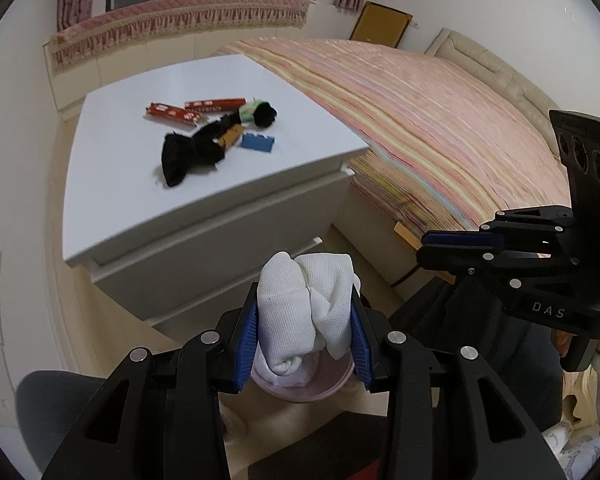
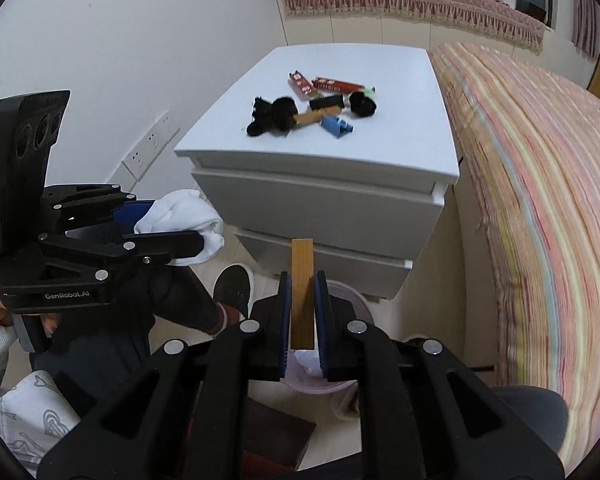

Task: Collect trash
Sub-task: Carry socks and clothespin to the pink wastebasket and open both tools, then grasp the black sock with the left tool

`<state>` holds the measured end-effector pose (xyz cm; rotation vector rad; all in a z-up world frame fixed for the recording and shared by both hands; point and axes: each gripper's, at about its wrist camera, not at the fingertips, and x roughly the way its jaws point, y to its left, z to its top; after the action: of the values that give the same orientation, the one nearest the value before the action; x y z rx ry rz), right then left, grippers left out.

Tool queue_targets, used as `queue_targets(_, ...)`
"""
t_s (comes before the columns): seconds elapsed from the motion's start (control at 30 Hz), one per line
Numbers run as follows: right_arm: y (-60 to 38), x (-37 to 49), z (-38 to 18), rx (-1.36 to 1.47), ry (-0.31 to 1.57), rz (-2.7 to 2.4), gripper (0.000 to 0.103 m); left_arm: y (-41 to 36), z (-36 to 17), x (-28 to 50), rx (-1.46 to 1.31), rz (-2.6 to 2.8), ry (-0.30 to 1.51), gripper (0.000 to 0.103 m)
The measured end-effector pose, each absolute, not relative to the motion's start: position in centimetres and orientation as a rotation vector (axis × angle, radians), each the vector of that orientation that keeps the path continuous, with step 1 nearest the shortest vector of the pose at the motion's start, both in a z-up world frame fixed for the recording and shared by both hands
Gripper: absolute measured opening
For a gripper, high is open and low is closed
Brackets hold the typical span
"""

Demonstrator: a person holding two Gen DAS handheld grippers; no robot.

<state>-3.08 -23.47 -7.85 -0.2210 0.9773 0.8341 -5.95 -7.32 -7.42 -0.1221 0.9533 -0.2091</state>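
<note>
L gripper [image 1: 305,316] pinching white cloth [image 1: 306,304] | R gripper [image 2: 302,312] pinching wood block [image 2: 302,296] | step: both over pink bin [image 1: 300,390], drop pending | next: spread jaws, back to bench [image 2: 380,152]

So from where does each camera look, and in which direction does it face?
Left wrist: sits on the left gripper, facing forward and down over a pink bin toward the nightstand; its fingers clamp a white cloth; the right gripper shows at right.
Right wrist: sits on the right gripper, facing the nightstand and bed; its fingers clamp a wooden block; the left gripper, a hand and a shoe show at left.
Shared: nightstand clutter, bed, bin.
</note>
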Motion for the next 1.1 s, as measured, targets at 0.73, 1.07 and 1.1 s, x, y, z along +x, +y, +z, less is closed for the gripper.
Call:
queue_targets(0.73,-24.7,-2.0,-10.1,-0.116,1.012,0.771,0.094,-6.0,-8.3,-6.0,-0.201,-0.15,0.936,0.095)
queue_targets(1.07,-23.8,-1.5,-9.9,-0.129,1.01,0.78,0.096,-4.8,-8.2,-5.9,-0.217,-0.136,0.935,0.095)
queue_targets(1.1,-23.7,-1.4,-9.8,-0.132,1.007,0.783,0.096,-4.6,-8.1,-5.8,-0.218,-0.134,0.935,0.095)
